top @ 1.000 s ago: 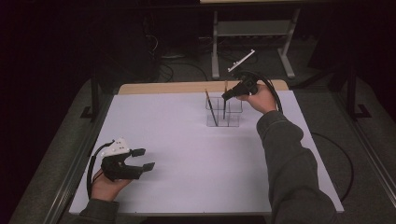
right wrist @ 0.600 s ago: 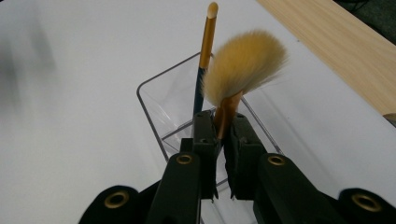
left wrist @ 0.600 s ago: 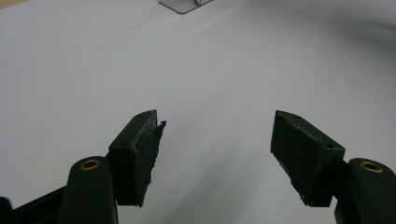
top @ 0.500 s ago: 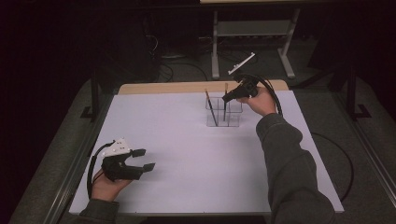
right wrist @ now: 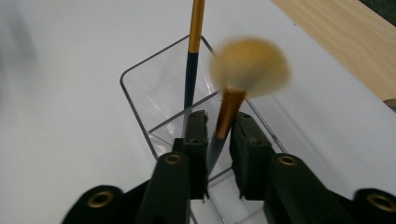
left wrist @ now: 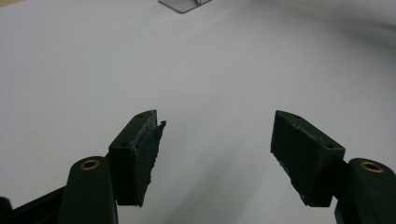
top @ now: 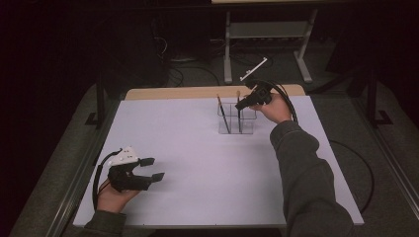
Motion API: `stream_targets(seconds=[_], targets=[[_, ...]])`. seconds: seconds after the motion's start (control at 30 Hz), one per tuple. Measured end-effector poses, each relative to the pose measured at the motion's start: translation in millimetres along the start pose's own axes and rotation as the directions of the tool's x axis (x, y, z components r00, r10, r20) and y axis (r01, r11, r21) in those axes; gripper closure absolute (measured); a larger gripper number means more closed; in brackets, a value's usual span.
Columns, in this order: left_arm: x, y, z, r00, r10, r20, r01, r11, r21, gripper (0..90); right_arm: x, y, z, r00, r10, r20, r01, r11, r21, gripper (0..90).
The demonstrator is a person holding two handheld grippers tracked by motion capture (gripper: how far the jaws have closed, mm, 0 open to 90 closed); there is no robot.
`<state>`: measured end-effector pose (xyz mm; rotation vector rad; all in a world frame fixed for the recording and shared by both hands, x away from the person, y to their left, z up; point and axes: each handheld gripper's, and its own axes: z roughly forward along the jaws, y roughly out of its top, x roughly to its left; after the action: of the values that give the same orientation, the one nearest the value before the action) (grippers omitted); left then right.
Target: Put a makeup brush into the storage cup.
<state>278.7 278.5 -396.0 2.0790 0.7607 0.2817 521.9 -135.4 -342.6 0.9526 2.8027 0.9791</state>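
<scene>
The right gripper (right wrist: 218, 140) clamps a fan brush (right wrist: 233, 100) by its handle, bristles up, over a clear divided holder (right wrist: 140, 100) at the table's (top: 163, 123) far side, beside a second brush (right wrist: 192, 56). The placing step looks underway; next, lower and release. The left gripper (left wrist: 215, 140) rests agape, empty.

A white bench (top: 197, 148) lies under the right hand-held gripper (top: 245, 103); beyond it, a metal stand (top: 267, 29) on the floor
</scene>
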Motion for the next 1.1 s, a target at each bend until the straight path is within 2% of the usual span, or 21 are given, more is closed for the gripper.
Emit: stream_targets(seconds=[0.37, 0.7, 0.8, 0.87, 0.97, 1.0, 1.03, 1.1], targets=[[-0.2, -0.8, 0.9, 1.0, 0.005, -0.001, -0.005, 1.0, 0.008, 31.6, 1.6, -2.3, -4.5, 0.9999, 0.012, 0.002, -0.012, 1.0, -0.015, 71.7], [-3.2, -1.1, 1.1, 1.0, 0.001, -0.001, -0.001, 1.0, 0.003, 31.3, 4.1, -9.0, -11.5, 1.0, 0.006, 0.003, -0.006, 0.999, -0.054, 67.8], [-3.6, -0.6, 0.0, 0.9999, 0.015, -0.003, -0.015, 0.9998, 0.009, 31.1, 7.1, -11.6, -15.8, 0.9997, 0.024, -0.002, -0.024, 0.997, -0.073, 66.7], [-5.6, -0.6, 0.8, 0.9999, 0.008, -0.007, -0.008, 1.0, 0.005, 31.0, 8.2, -13.2, -17.0, 0.9999, 0.017, 0.001, -0.017, 0.997, -0.08, 65.6], [-6.0, 0.2, 0.6, 0.9997, 0.021, -0.009, -0.021, 0.9997, 0.008, 30.7, 10.2, -16.4, -18.0, 0.9999, 0.013, 0.007, -0.013, 0.996, -0.087, 64.3], [-6.2, 0.2, 0.8, 0.9998, 0.019, -0.009, -0.019, 0.9998, 0.006, 30.6, 11.8, -17.4, -18.7, 0.9996, 0.027, 0.002, -0.027, 0.996, -0.089, 64.0], [-6.1, 0.0, 0.9, 0.9998, 0.017, -0.009, -0.017, 0.9998, 0.006, 30.6, 11.7, -18.7, -19.1, 0.9998, 0.019, 0.004, -0.019, 0.996, -0.093, 63.4], [-5.5, -0.3, 1.0, 0.9997, 0.023, -0.009, -0.023, 0.9996, 0.017, 30.5, 12.5, -21.1, -20.2, 0.9995, 0.031, 0.0, -0.031, 0.995, -0.098, 62.4]])
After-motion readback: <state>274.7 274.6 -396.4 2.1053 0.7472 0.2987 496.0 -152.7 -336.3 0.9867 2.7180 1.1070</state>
